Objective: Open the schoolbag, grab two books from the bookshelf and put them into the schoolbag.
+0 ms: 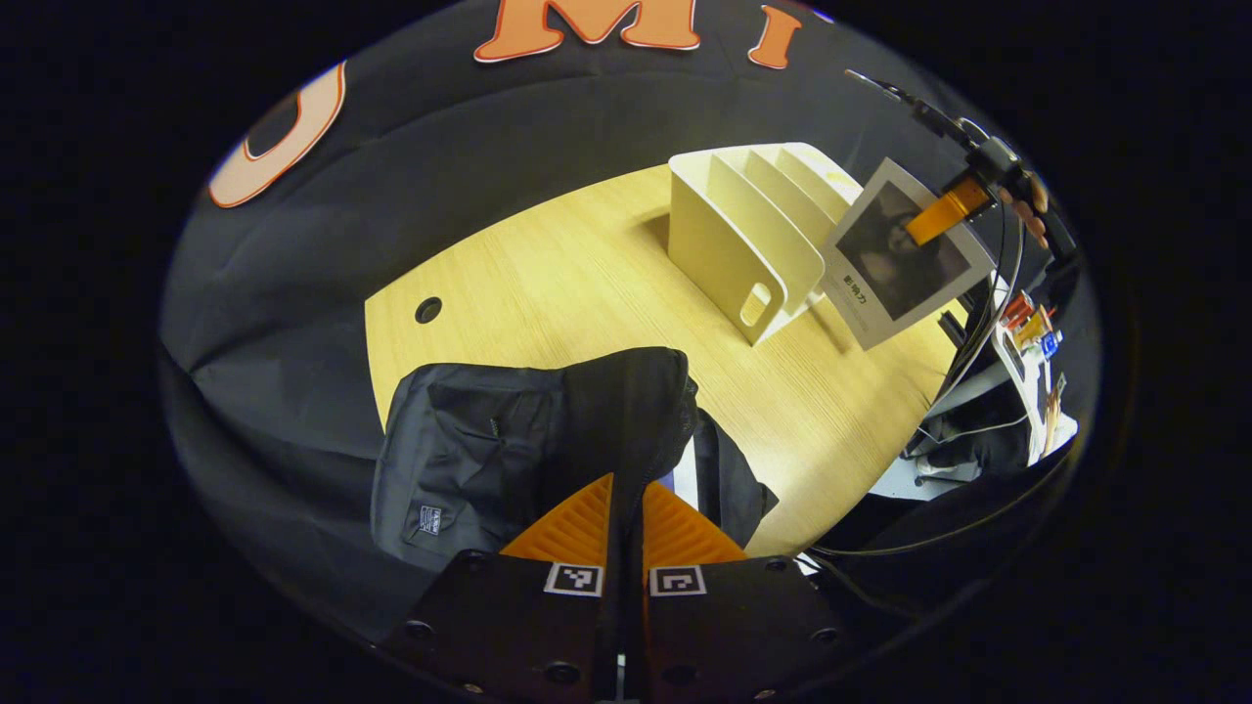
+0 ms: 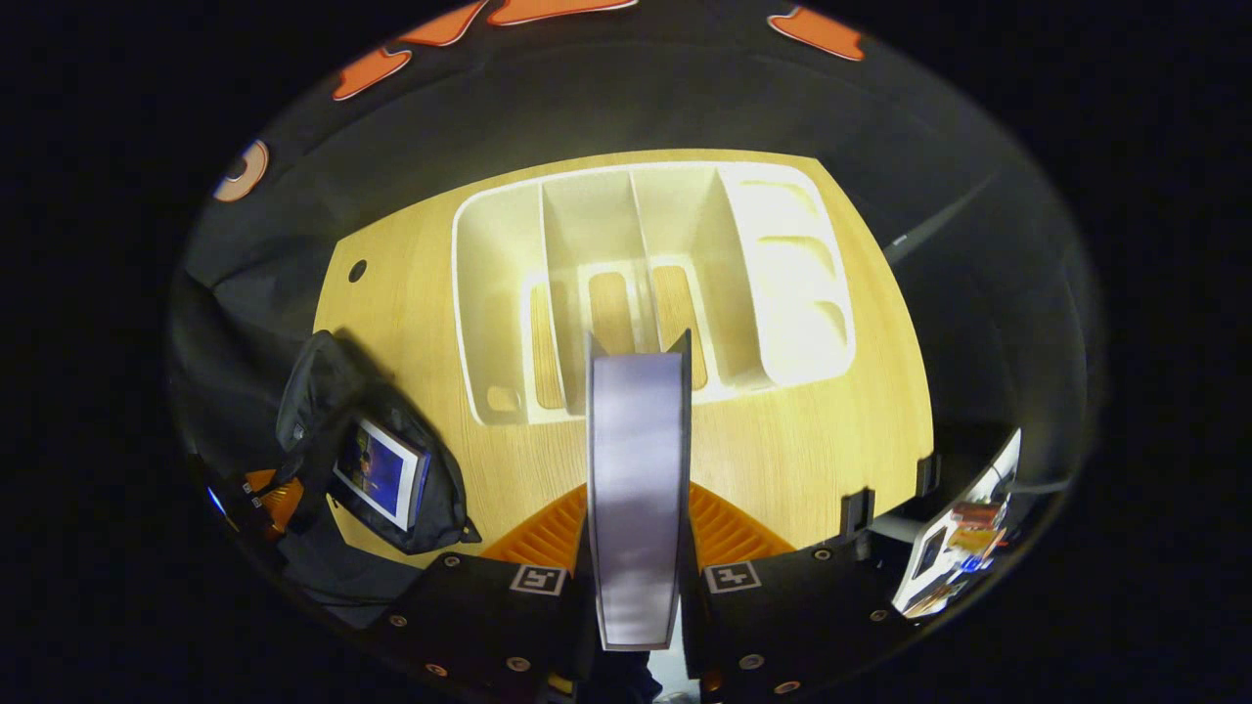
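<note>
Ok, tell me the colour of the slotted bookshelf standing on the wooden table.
Cream white slotted plastic bookshelf; best in the right gripper view.

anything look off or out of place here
Nothing stands out. The white bookshelf stands upright and empty on the table; one book sits in the open schoolbag, another book is held by the right hand-held gripper.

The table [image 1: 587,284] is made of light yellow wood. It has a small round hole [image 1: 427,310] near one edge. A white bookshelf [image 1: 743,235] with thin walls stands on the table. Its slots look empty from above. A black schoolbag [image 1: 509,440] lies flat on the table, near the edge and well apart from the bookshelf. A book [image 2: 377,471] with a blue cover sits in the open bag.
</note>
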A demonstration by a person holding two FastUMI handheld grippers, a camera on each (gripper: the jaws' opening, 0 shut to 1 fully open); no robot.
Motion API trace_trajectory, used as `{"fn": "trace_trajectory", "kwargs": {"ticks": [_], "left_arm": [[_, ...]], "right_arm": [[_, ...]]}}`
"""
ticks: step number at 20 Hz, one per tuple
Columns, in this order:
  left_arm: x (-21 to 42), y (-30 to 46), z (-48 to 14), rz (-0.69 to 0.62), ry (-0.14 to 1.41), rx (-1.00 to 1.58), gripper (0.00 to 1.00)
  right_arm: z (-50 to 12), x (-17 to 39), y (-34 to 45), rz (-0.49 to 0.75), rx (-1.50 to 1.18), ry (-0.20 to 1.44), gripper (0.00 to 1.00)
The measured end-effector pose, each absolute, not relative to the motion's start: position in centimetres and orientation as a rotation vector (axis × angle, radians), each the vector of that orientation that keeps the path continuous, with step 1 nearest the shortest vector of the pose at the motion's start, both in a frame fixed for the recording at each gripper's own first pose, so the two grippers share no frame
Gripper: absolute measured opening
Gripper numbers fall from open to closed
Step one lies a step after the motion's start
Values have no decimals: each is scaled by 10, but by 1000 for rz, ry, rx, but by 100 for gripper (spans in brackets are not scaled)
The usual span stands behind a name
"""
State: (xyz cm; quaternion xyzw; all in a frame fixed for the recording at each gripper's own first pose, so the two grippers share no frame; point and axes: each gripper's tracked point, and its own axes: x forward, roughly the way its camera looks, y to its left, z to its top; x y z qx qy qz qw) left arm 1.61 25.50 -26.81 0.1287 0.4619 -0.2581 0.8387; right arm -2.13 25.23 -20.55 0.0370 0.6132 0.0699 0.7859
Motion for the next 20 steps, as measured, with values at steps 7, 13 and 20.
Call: {"fn": "trace_trajectory", "kwargs": {"ticks": [7, 13, 20], "left_arm": [[15, 255, -268, -618, 947, 307, 4], [13, 258, -265, -623, 929, 293, 4], [16, 265, -258, -597, 908, 266, 4]], "right_arm": [[-198, -97, 267, 148, 285, 1295, 36], [-187, -137, 317, 278, 526, 1228, 34], [-186, -148, 380, 424, 821, 1154, 34]]}}
